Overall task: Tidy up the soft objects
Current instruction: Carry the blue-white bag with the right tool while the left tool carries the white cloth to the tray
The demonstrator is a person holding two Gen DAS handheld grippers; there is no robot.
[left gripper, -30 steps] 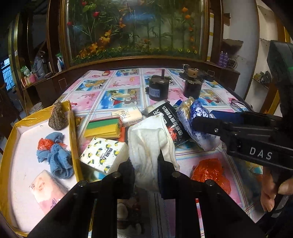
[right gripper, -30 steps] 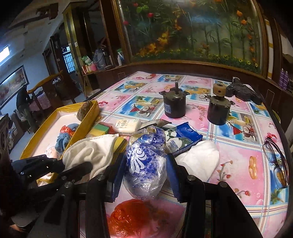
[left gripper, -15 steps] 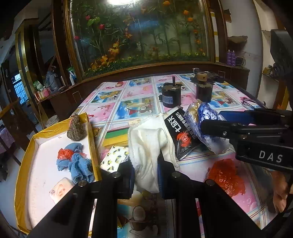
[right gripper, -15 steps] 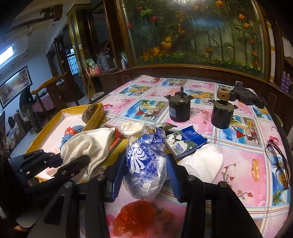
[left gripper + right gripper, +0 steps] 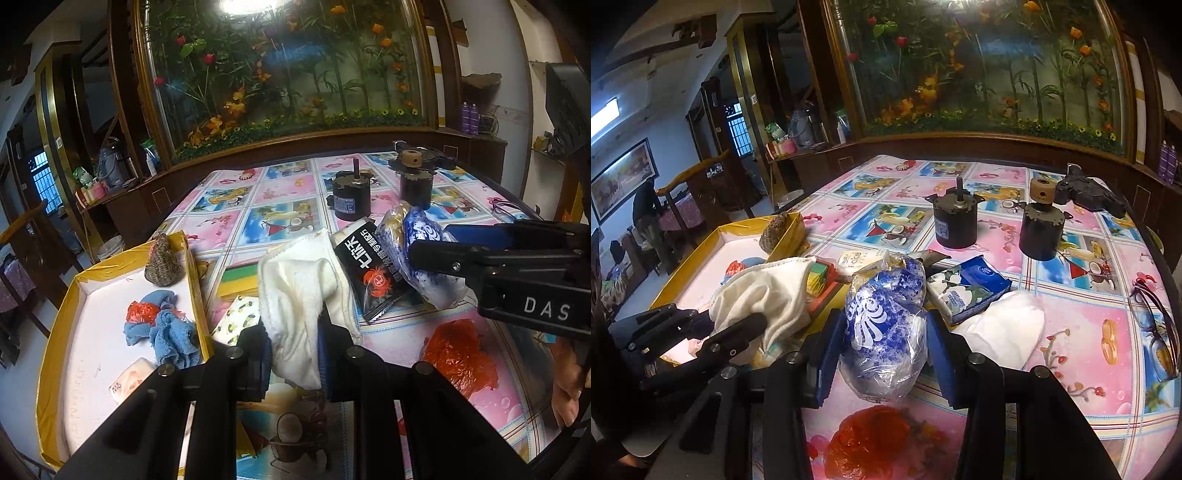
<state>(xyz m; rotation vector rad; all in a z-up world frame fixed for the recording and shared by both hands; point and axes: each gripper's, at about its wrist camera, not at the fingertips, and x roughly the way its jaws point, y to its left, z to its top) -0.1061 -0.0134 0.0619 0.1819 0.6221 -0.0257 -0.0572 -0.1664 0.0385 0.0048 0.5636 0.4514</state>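
Observation:
My left gripper (image 5: 293,347) is shut on a white cloth (image 5: 299,295) and holds it above the table, just right of the yellow-rimmed tray (image 5: 195,280). The cloth also shows in the right wrist view (image 5: 764,291). My right gripper (image 5: 882,354) is shut on a blue-and-white plastic bag (image 5: 886,325), lifted off the table; the bag also shows in the left wrist view (image 5: 417,258). The tray holds a blue towel (image 5: 166,332), a red bag (image 5: 142,312), a brown scrubber (image 5: 162,262) and a tissue pack (image 5: 131,376).
On the patterned tablecloth lie a red plastic bag (image 5: 879,443), a blue tissue pack (image 5: 967,291), a white cloth (image 5: 1008,328), a black snack packet (image 5: 369,273), sponges (image 5: 236,280), a patterned tissue pack (image 5: 236,317), two dark motors (image 5: 955,221), and glasses (image 5: 1156,321).
Both grippers have risen with their loads, and the left one has shifted a little toward the tray. The table items look lower in both views.

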